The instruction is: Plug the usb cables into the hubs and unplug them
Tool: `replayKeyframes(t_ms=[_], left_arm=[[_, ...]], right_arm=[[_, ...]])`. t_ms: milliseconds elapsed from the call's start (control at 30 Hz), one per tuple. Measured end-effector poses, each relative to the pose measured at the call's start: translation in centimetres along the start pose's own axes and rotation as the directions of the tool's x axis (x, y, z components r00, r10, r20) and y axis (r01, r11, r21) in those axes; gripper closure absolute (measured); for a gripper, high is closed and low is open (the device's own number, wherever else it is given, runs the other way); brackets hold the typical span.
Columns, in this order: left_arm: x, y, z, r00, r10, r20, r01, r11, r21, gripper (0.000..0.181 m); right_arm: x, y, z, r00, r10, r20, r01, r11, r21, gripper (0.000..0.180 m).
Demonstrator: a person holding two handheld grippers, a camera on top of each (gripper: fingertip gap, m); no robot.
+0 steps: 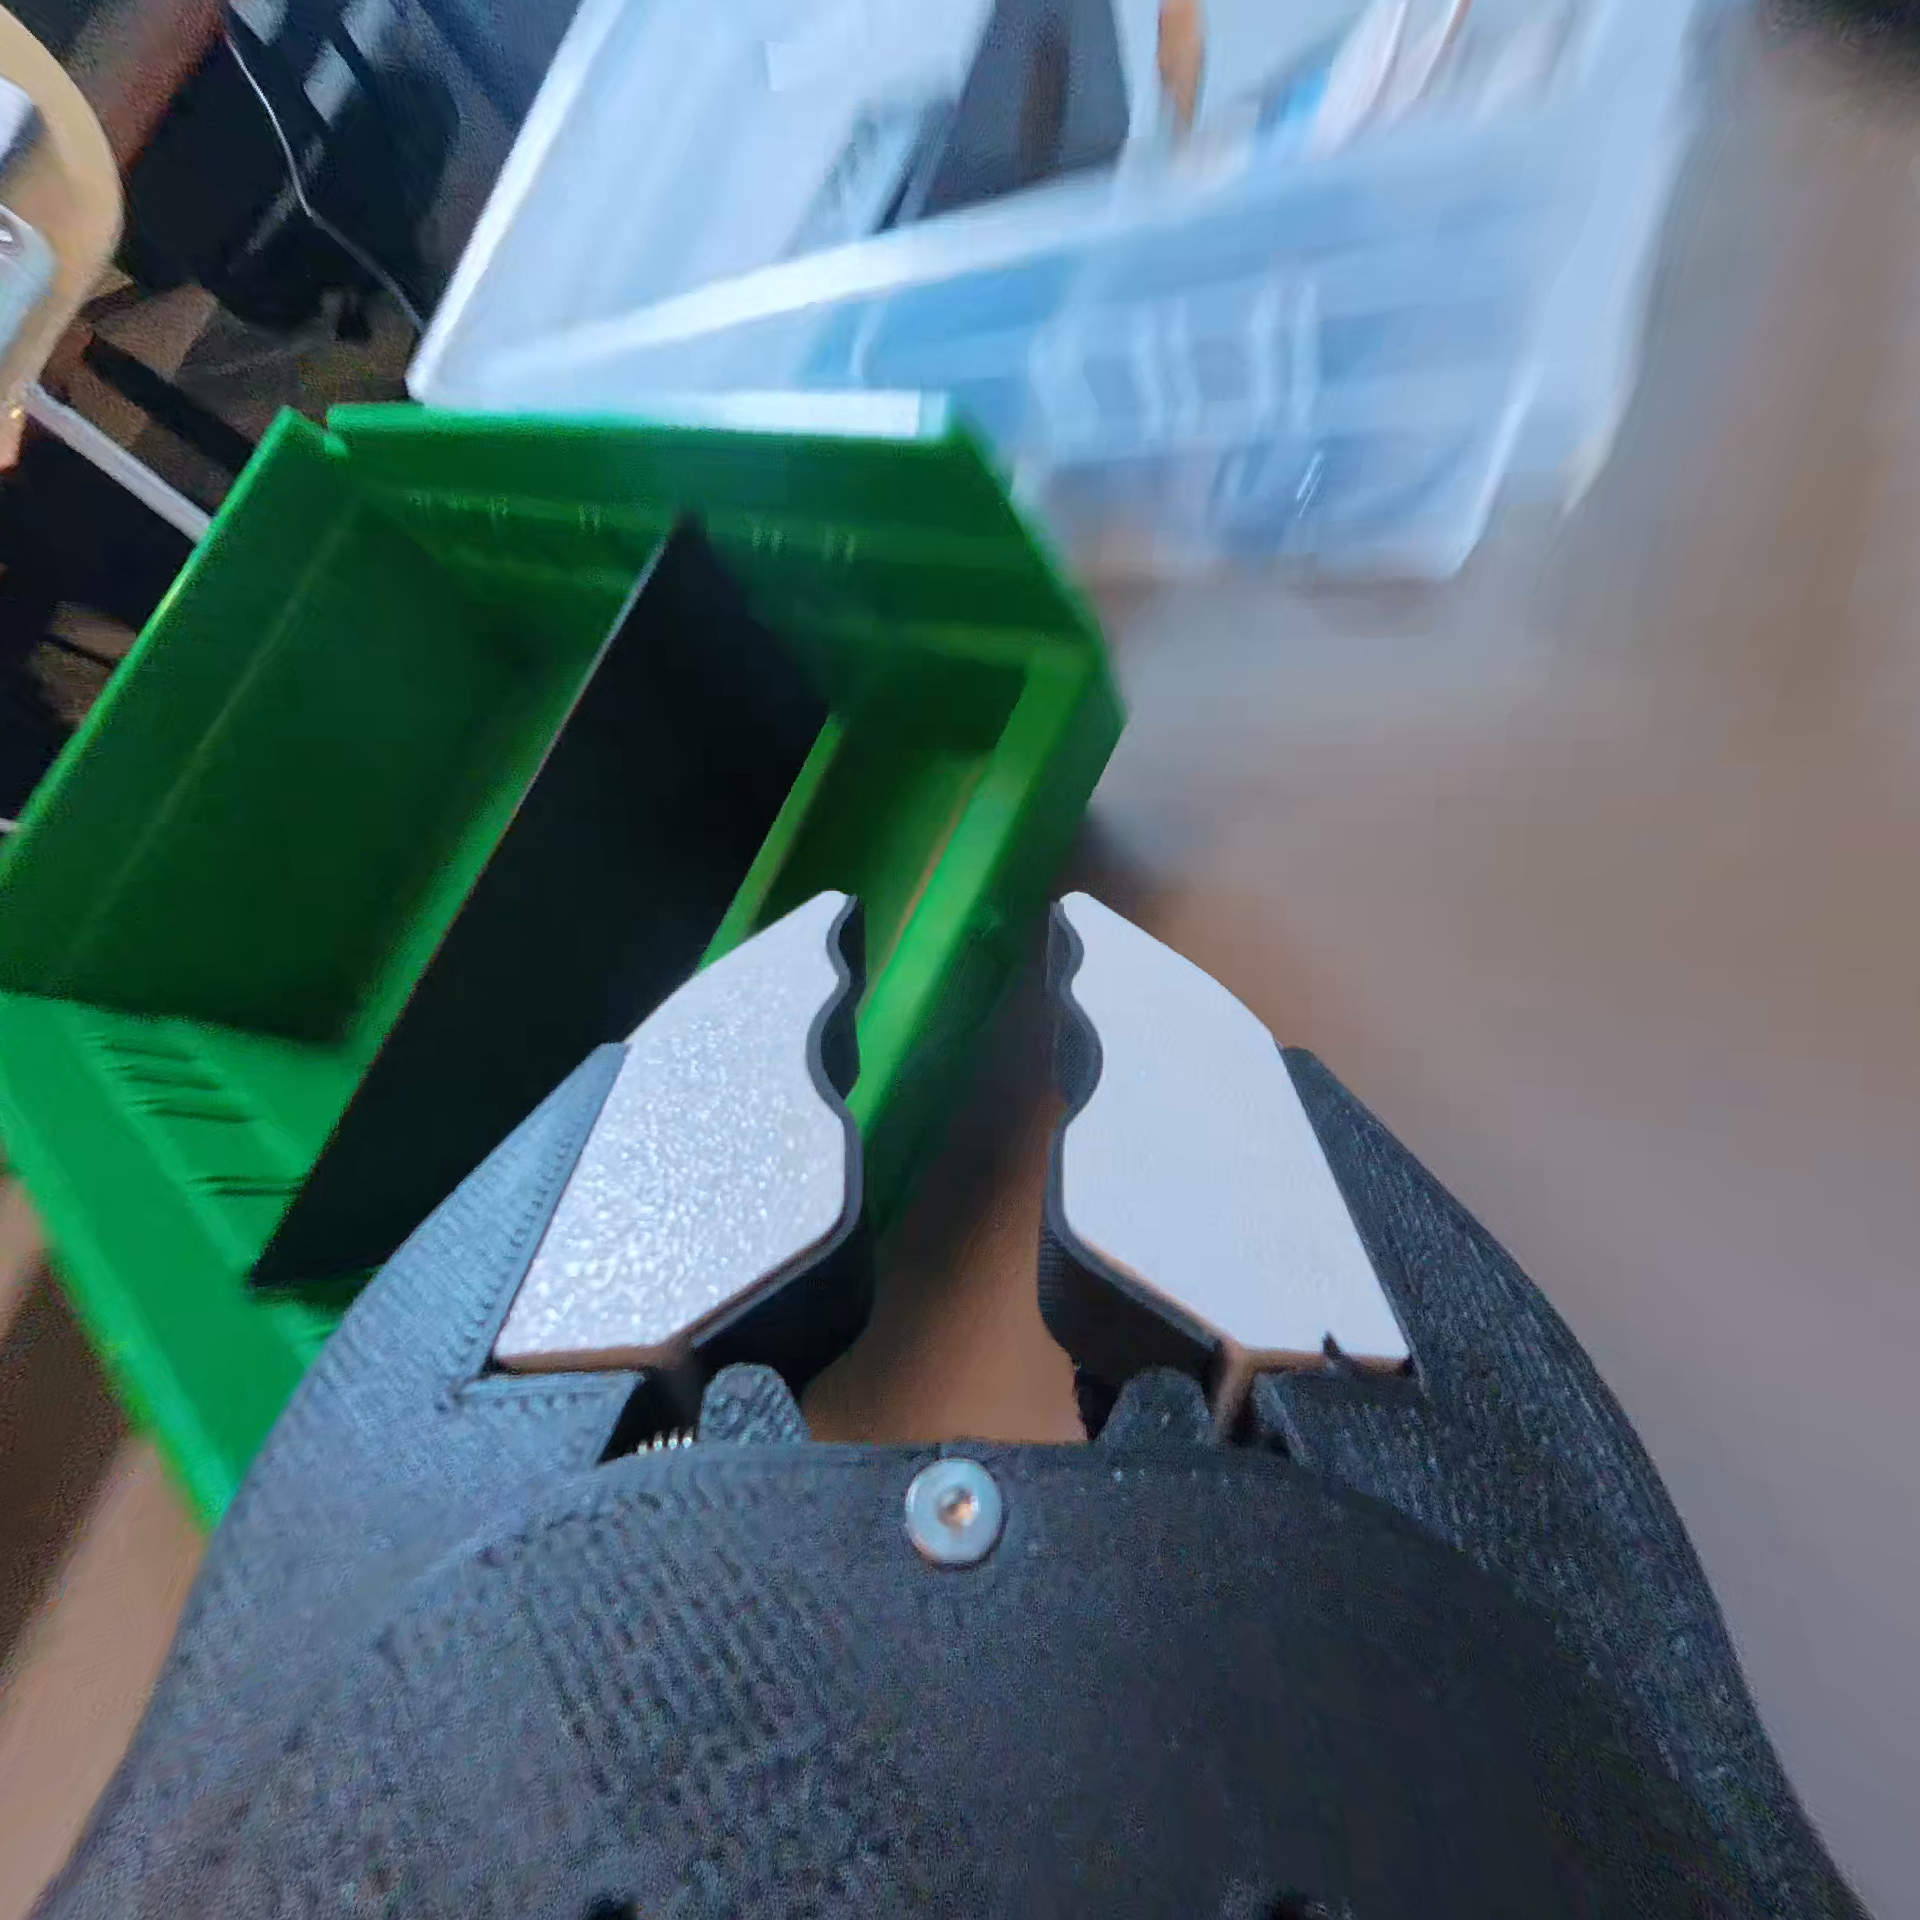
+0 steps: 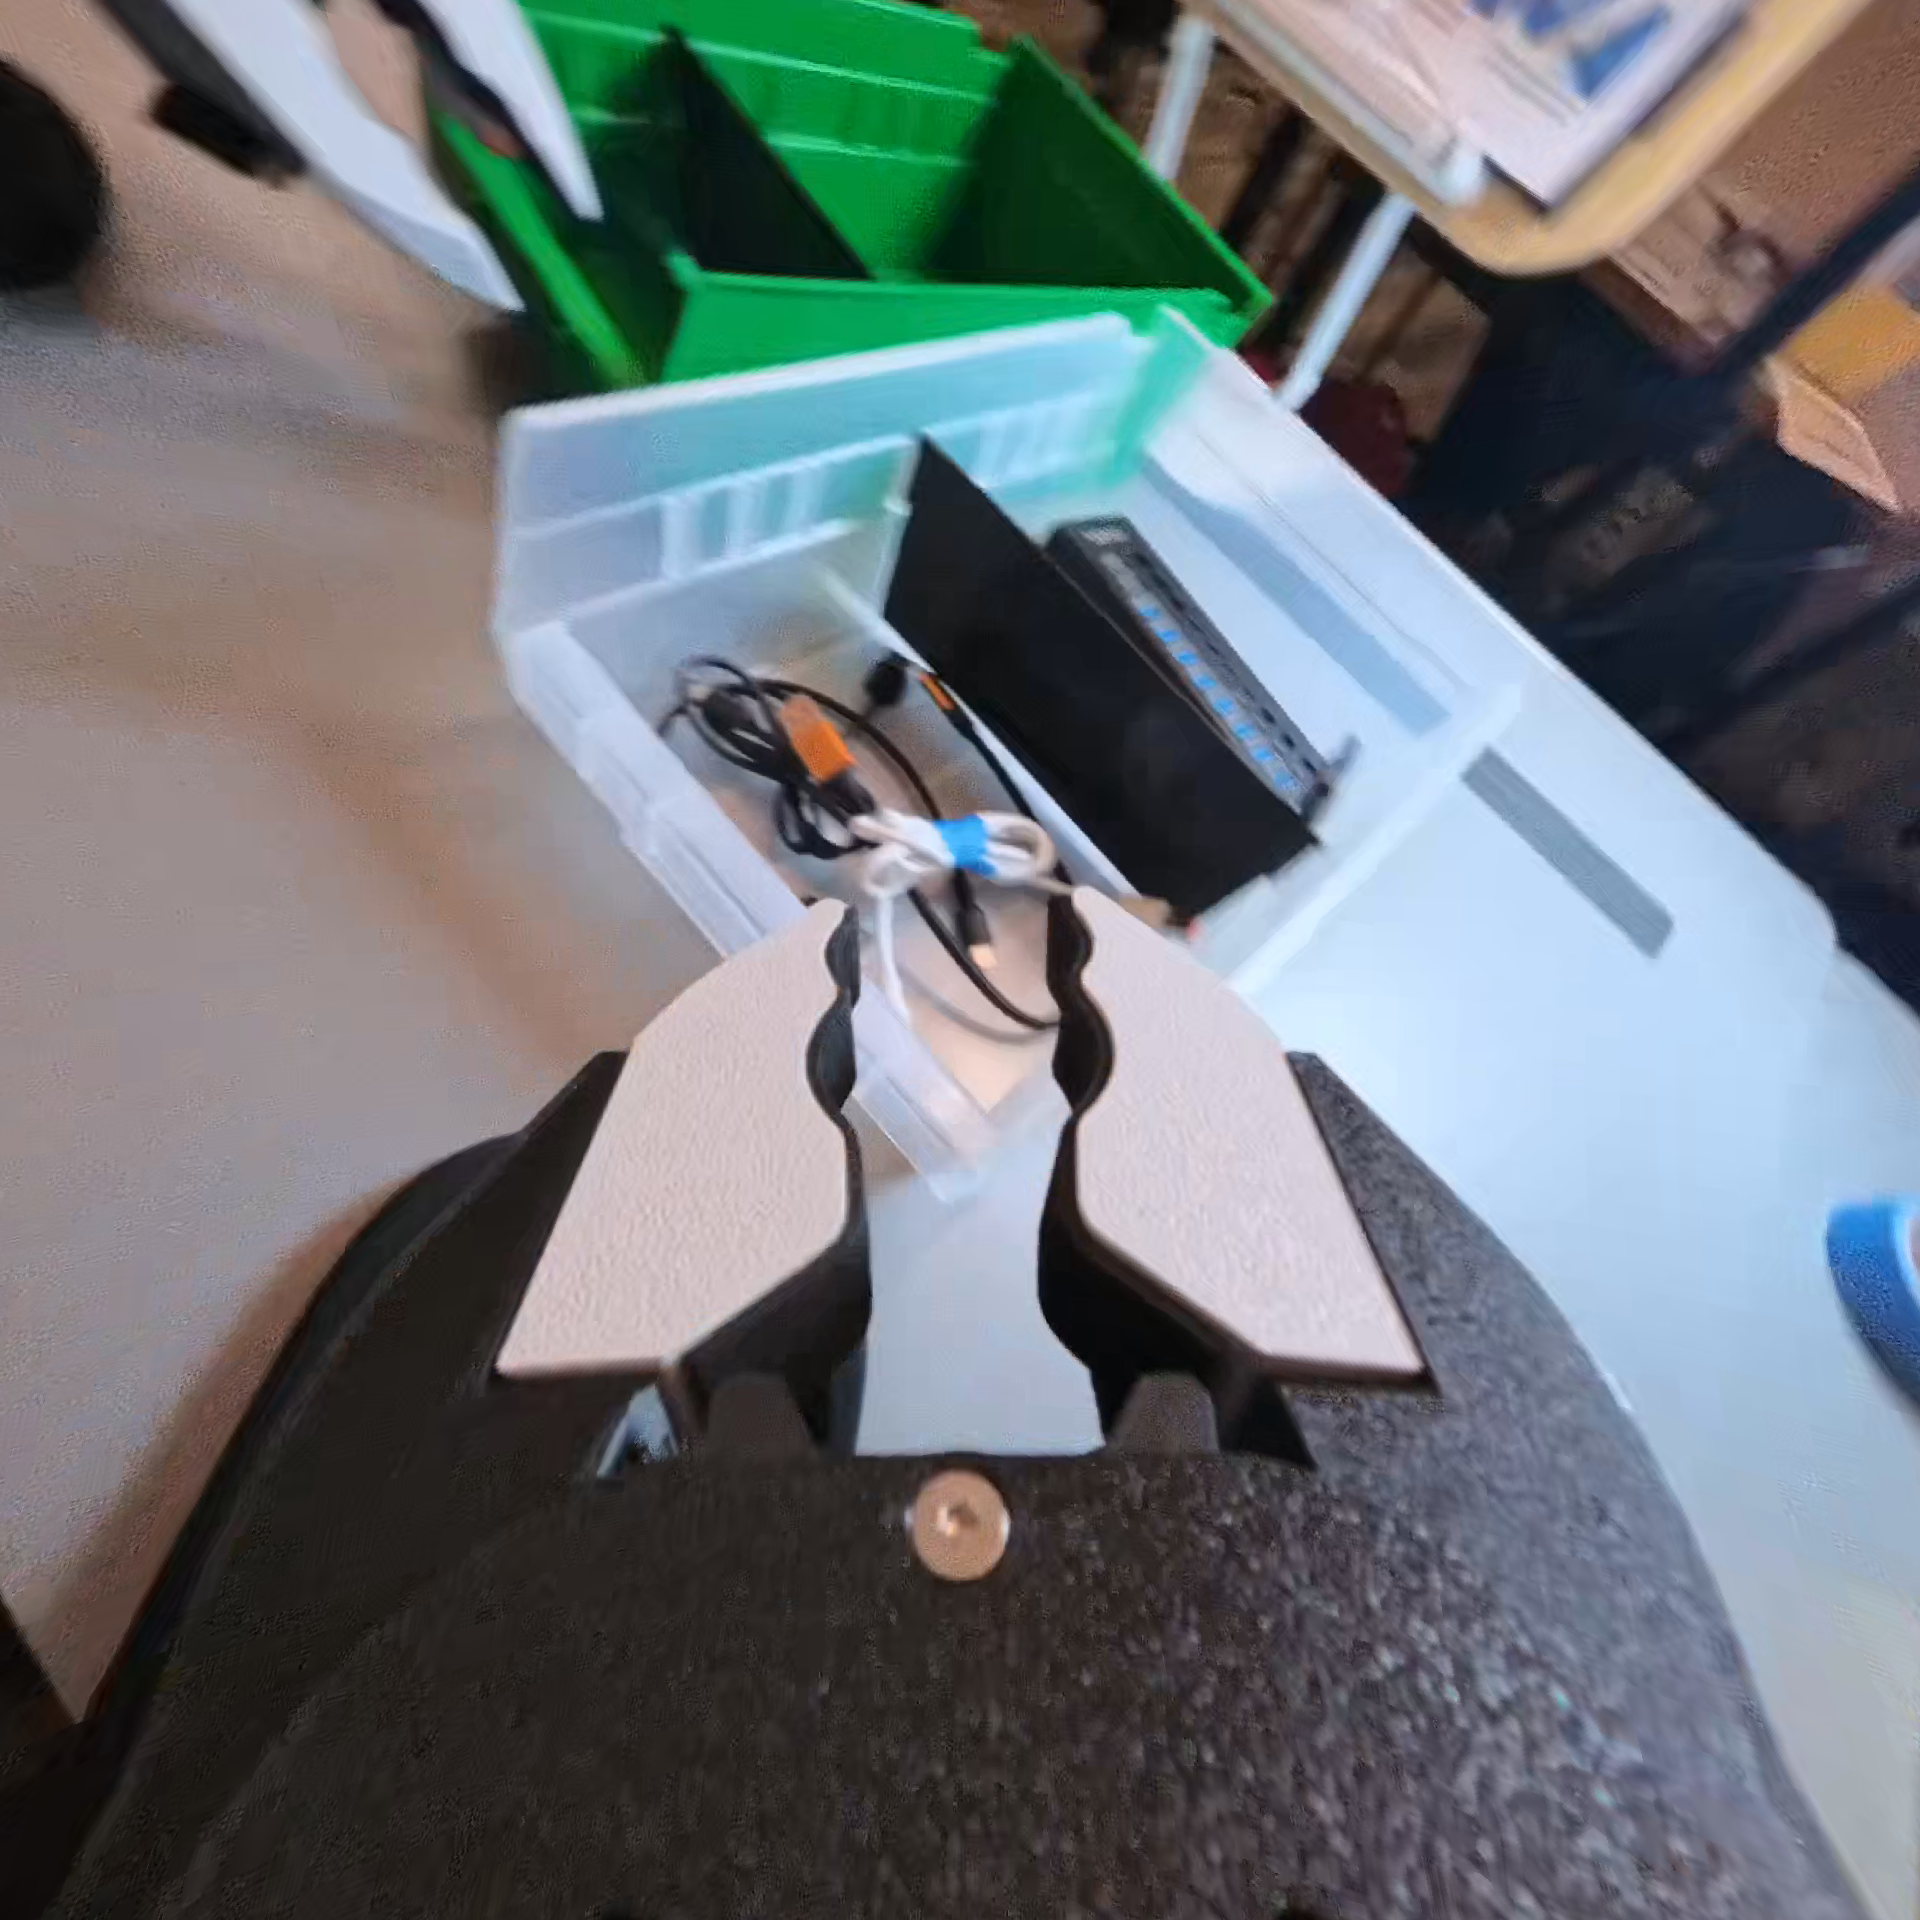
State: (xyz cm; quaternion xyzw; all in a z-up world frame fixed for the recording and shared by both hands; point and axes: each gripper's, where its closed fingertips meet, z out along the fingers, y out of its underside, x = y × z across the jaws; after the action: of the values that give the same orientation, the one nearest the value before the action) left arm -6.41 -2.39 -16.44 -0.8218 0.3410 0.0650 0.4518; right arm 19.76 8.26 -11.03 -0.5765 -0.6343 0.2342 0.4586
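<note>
In the right wrist view a clear plastic bin (image 2: 582, 488) holds a black USB hub (image 2: 1195, 655) with a row of blue ports, behind a black divider (image 2: 1039, 707). On the divider's near side lie a black cable with an orange plug (image 2: 816, 743) and a white coiled cable with a blue tie (image 2: 966, 842). My right gripper (image 2: 956, 925) is open and empty, just above the bin's near corner. In the left wrist view my left gripper (image 1: 956, 914) is open and empty, at the near right wall of a green bin (image 1: 935, 935). That view is motion-blurred.
The green bin (image 2: 883, 312), with its own black divider (image 1: 644, 831), stands beyond the clear bin. A blurred clear bin (image 1: 1195, 364) lies past it in the left wrist view. A blue tape roll (image 2: 1875, 1278) sits at the right edge. Another table and clutter stand beyond the brown table (image 2: 208, 727).
</note>
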Motion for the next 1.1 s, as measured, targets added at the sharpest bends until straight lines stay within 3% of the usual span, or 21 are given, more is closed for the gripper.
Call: replayKeyframes(t_ms=[33,133,200,333,433,500,567,633,700,800,967,1100], left_arm=[[1.0,-1.7,-0.5,0.995,-0.094,-0.03,0.096,0.992,0.081,0.147],[5.1,-6.0,-0.1,0.915,-0.359,-0.182,0.392,0.899,0.194,0.14],[7.6,-8.2,1.6,0.849,-0.472,-0.238,0.52,0.825,0.22,0.128],[8.0,-10.4,5.5,0.747,-0.648,-0.146,0.659,0.694,0.29,0.1],[5.6,-9.8,6.6,0.715,-0.698,-0.034,0.667,0.667,0.331,0.11],[4.3,-9.1,7.0,0.696,-0.718,0.006,0.67,0.653,0.354,0.135],[3.7,-8.8,7.4,0.689,-0.724,0.04,0.664,0.652,0.366,0.149],[3.3,-8.7,8.0,0.74,-0.662,0.12,0.591,0.725,0.354,0.157],[2.5,-8.4,8.6,0.781,-0.568,0.26,0.488,0.814,0.314,0.162],[2.0,-9.1,7.9,0.798,-0.53,0.286,0.441,0.838,0.321,0.166],[3.4,-12.2,4.0,0.842,-0.474,0.256,0.352,0.844,0.404,0.17],[3.7,-15.1,-2.0,0.849,-0.452,0.273,0.265,0.812,0.52,0.171]], right_arm=[[1.9,1.6,-1.0,0.993,0.105,-0.056,-0.105,0.994,0.005,0.143],[4.9,5.2,-1.4,0.935,0.336,-0.113,-0.334,0.942,0.03,0.135],[5.4,5.8,-0.4,0.907,0.418,-0.059,-0.415,0.908,0.052,0.126],[5.0,5.3,2.0,0.814,0.575,0.079,-0.579,0.814,0.04,0.125],[4.5,4.3,3.0,0.819,0.566,0.095,-0.572,0.817,0.064,0.125],[3.0,3.5,3.8,0.819,0.556,0.142,-0.567,0.822,0.053,0.12],[2.6,3.5,4.9,0.836,0.539,0.1,-0.544,0.838,0.031,0.117],[3.6,4.1,6.2,0.869,0.494,-0.031,-0.493,0.87,0.02,0.131],[5.2,4.7,6.5,0.91,0.367,-0.194,-0.371,0.928,0.017,0.158],[5.0,4.0,5.0,0.937,0.124,-0.328,-0.134,0.991,-0.009,0.166],[2.1,2.0,0.3,0.906,0.184,-0.38,-0.147,0.981,0.125,0.167],[-0.8,-2.1,-4.1,0.893,0.217,-0.395,-0.122,0.96,0.25,0.166]])
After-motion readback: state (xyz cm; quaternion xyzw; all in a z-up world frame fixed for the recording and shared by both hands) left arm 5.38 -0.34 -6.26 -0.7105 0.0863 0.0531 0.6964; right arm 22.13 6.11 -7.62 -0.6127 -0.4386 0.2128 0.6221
